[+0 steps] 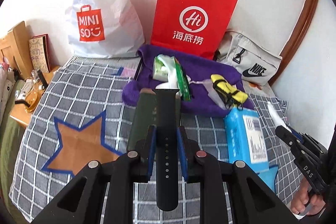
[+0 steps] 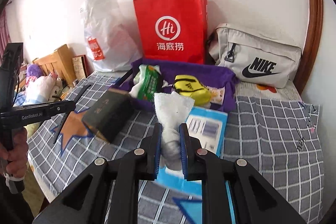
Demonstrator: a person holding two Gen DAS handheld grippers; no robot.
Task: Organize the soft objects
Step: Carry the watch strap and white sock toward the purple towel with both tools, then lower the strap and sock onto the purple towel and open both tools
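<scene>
Black rubbery watch strap (image 1: pixel 167 131) clamped in left gripper (image 1: pixel 166 135): light, floppy, slick; hold mid-length. White tissue wad (image 2: pixel 172 119) pinched in right gripper (image 2: pixel 170 135): soft, tears easily; grip bunched part. Both held above checked bedspread (image 1: pixel 84 85). Purple fleece bag (image 1: pixel 201 75) far centre, red paper bag (image 1: pixel 189 20) against white wall behind.

Black hand-held gripper (image 1: pixel 167 135) with blue pads, silver screws.
</scene>
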